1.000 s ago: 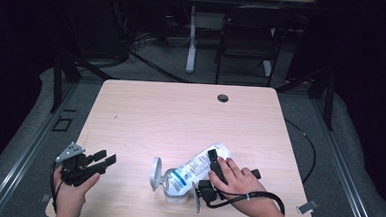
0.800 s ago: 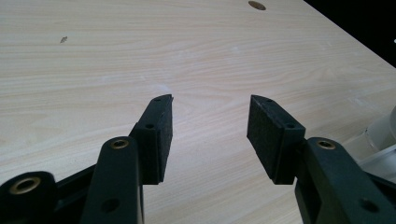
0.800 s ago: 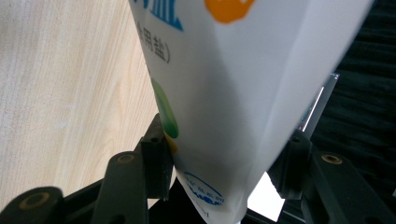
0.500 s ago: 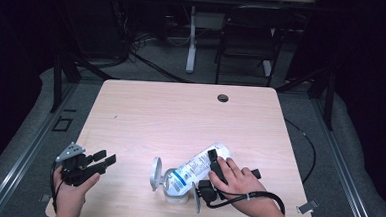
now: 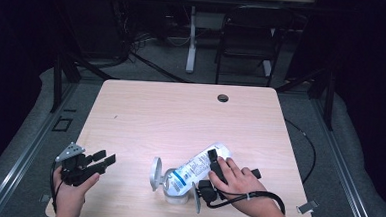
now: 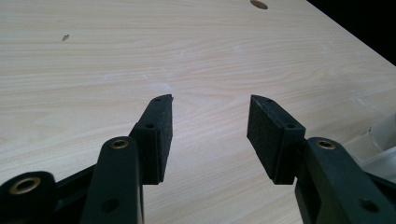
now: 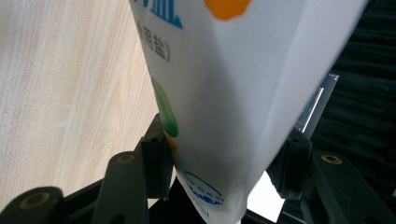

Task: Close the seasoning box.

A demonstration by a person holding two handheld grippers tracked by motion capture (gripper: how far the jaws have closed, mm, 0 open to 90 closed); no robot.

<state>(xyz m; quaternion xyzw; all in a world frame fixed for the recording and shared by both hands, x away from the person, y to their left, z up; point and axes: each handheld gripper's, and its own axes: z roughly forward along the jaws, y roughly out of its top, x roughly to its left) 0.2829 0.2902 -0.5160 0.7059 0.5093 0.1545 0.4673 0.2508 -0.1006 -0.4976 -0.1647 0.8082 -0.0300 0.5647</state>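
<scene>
White salt bag [image 5: 200,166] lies near the table [image 5: 180,113] front edge, long axis slanting up-right, mouth end over a clear jar [image 5: 174,187]. Right gripper [image 5: 210,162] clamps its upper end, pads on both faces. Left gripper [image 5: 103,160] well apart to the left, jaws released, nothing between.

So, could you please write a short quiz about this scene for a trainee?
1. True or false: the right gripper is closed on the white printed plastic bag.
2. Which gripper has nothing between its jaws: A) the left gripper, B) the right gripper?
3. What lies at the bag's lower end, beside the clear plastic container?

Key
1. True: in the right gripper view both pads press the bag's sides.
2. A: its jaws stand open above the light wooden table.
3. A round grey lid.
</scene>
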